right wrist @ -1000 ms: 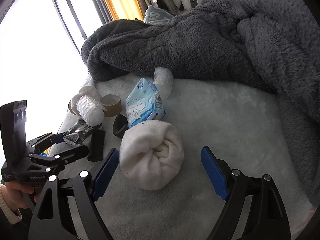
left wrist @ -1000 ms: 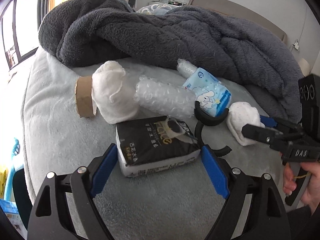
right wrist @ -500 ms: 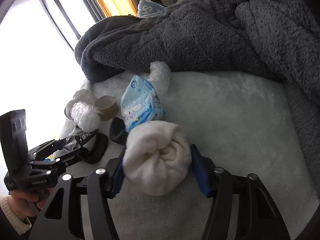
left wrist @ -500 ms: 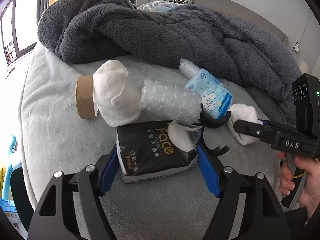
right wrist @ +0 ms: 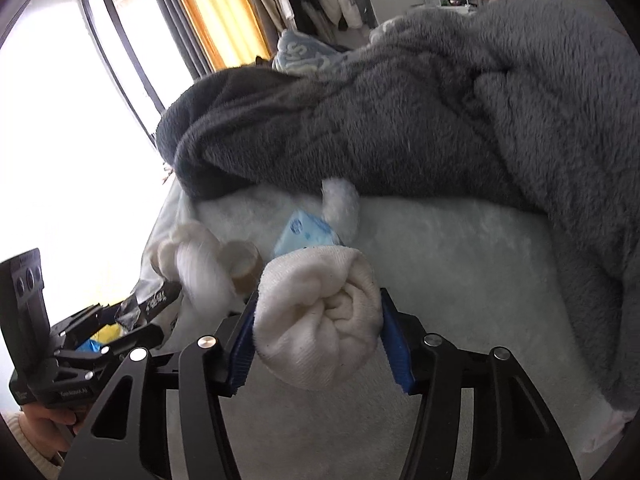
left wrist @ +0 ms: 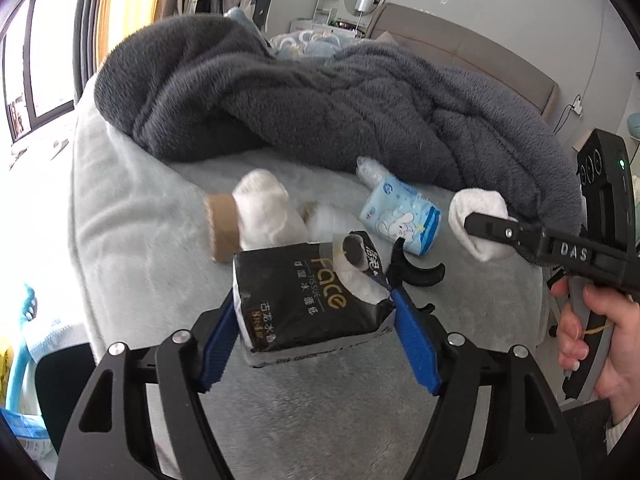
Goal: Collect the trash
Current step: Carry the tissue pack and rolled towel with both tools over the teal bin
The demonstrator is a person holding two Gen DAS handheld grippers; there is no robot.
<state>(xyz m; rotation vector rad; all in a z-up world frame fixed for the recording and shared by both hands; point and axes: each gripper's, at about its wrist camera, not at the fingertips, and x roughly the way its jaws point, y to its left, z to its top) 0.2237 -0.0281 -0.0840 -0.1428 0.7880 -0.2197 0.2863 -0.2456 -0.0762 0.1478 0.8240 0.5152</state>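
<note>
My left gripper [left wrist: 316,320] is shut on a black "Face" tissue pack [left wrist: 304,304] and holds it above the bed. My right gripper [right wrist: 316,332] is shut on a rolled white sock [right wrist: 320,316], also lifted; it shows in the left wrist view [left wrist: 476,220]. On the pale bed cover [left wrist: 132,240] lie a cardboard roll [left wrist: 222,226], a white wad [left wrist: 264,212], a bubble-wrap roll [left wrist: 330,222], a blue tissue pack [left wrist: 400,216] and a black curved piece [left wrist: 420,274].
A big dark grey fleece blanket [left wrist: 320,112] is heaped across the back of the bed. A window [right wrist: 60,120] and orange curtain lie to the left. The bed edge drops off at the left, with blue items [left wrist: 24,320] on the floor.
Both grippers closed on their objects and lifted them off the bed: the left with the black tissue pack, the right with the white sock.
</note>
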